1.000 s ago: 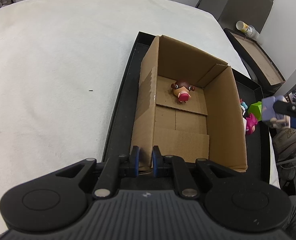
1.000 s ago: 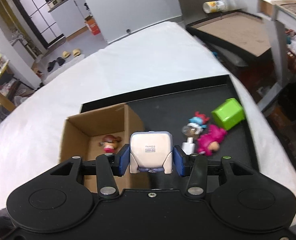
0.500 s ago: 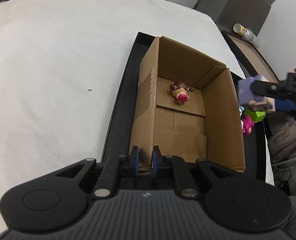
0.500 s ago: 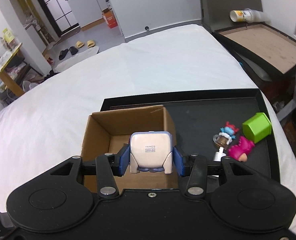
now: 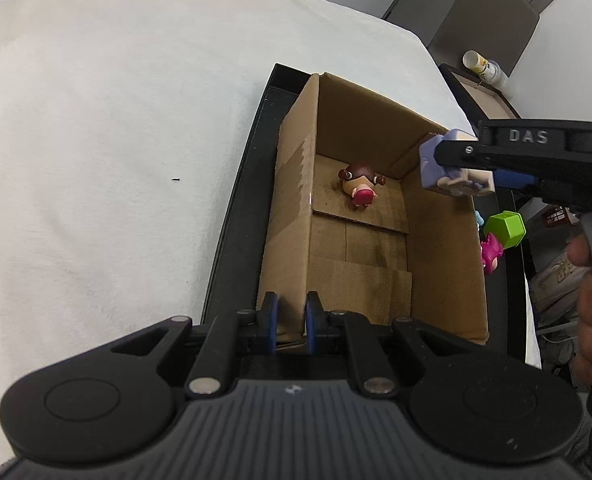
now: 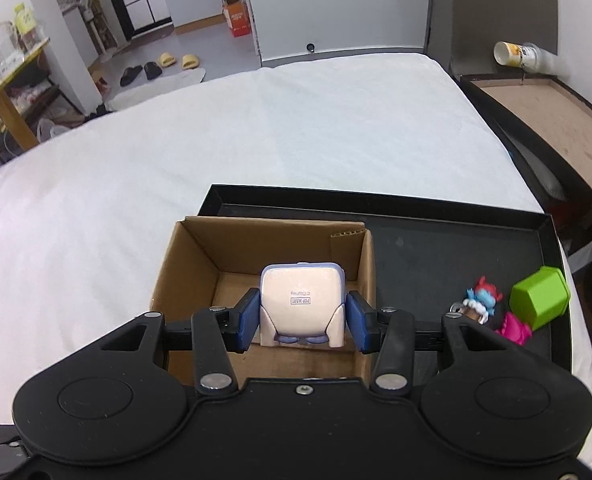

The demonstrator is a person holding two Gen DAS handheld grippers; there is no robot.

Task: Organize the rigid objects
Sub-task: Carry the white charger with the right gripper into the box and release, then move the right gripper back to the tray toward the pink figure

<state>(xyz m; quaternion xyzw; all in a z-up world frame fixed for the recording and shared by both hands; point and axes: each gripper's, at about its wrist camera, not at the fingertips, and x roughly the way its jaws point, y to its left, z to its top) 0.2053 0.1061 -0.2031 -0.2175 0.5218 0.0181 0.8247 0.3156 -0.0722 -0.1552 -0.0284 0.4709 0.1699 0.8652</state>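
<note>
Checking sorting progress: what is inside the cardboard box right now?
One brown-haired figurine lies on the floor of the cardboard box. In the right wrist view the held toy covers that spot.

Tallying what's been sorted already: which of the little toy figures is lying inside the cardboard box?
The brown-haired figure in pink, on the box floor. The blue figure and the magenta figure lie on the black tray; the lilac one hangs in the right tongs.

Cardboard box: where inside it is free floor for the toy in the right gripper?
The cardboard box floor is bare from the brown-haired figure at the far end to the near wall, which the left gripper pinches. Crowded: the black tray corner near the green block.
</note>
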